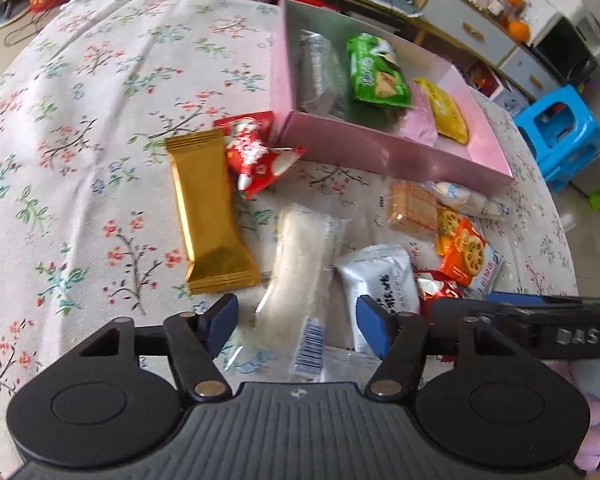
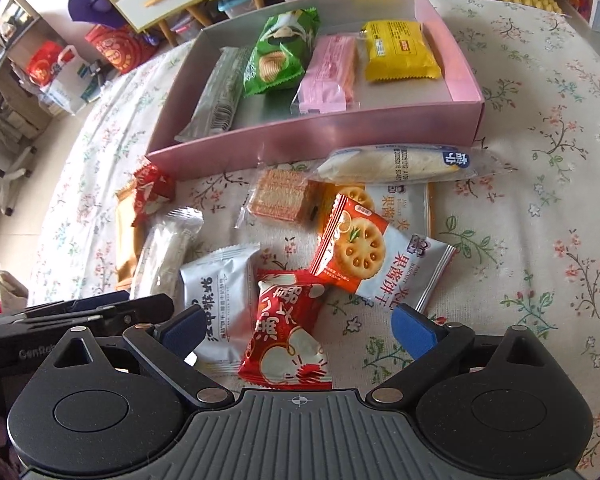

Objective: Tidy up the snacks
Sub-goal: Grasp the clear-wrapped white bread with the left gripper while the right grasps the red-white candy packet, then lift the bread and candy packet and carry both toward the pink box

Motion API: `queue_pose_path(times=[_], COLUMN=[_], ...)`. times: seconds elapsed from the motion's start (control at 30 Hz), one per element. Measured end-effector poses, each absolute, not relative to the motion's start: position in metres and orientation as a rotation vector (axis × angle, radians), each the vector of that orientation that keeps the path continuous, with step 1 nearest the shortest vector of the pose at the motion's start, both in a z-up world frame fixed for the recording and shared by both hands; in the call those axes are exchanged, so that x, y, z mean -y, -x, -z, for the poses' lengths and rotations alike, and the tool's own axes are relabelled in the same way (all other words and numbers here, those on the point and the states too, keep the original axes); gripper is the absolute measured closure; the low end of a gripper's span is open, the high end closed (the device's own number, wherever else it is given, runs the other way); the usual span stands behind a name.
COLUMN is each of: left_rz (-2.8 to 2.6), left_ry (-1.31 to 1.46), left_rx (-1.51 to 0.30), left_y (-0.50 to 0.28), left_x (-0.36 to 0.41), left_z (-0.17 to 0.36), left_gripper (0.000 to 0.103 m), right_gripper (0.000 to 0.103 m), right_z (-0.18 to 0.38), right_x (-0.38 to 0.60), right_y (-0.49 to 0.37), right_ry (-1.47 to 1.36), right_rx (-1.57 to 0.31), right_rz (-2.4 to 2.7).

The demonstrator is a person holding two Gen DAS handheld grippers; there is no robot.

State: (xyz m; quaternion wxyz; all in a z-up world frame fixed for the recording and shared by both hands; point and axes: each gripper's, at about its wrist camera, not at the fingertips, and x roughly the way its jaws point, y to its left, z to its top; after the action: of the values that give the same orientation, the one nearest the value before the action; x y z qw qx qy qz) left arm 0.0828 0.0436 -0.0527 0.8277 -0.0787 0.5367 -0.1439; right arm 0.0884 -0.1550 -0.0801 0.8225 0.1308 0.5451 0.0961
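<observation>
My left gripper hangs over a clear-wrapped white roll. The roll lies between its blue pads, and neither pad touches it, so the gripper is open. A gold bar and a red pack lie to the left. My right gripper stands open around a red snack pack, its left finger over a white pack. Orange cracker packs, a wafer and a long cream roll lie ahead. The pink box holds silver, green, pink and yellow packs.
Everything rests on a floral tablecloth. The pink box sits at the far side of the snacks. The two grippers are side by side, close together. A blue stool and low cabinets stand beyond the table edge.
</observation>
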Motion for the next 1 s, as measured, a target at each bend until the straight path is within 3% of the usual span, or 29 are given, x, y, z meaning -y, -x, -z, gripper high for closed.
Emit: queue_pose_path(times=[0.13,0.23,0.3,0.37,1.0], left_rz=[0.31,0.304,0.302,0.298,0.327], left_ry=[0.11,0.088,0.085,0.101,0.149], left_rx=[-1.123,-1.111,-1.109,-1.109,-1.071], left_y=[-0.083,-0.084,-0.085,-0.086,-0.079], left_x=[-0.037,-0.038,-0.039,-0.04,-0.045], left_z=[0.053,0.053,0.053,0.052,0.029], left_gripper=[0.058,0.066,0.069,0.072,0.09], right_gripper=[0.029,0.047,0.065,0.074,0.076], right_z=[0.083,0.083,0.083,0.083,0.062], right_x=[0.154,0.153,0.155,0.157,0.17], right_y=[-0.09,-0.09,-0.09,-0.089,-0.085], right_ry=[-0.291,-0.286,-0.305,-0.325,-0.386], right_rx=[-1.171,-1.167,-1.172,-1.179,-1.131], right_rz=[-0.192,-0.188,-0.196,-0.213,-0.233])
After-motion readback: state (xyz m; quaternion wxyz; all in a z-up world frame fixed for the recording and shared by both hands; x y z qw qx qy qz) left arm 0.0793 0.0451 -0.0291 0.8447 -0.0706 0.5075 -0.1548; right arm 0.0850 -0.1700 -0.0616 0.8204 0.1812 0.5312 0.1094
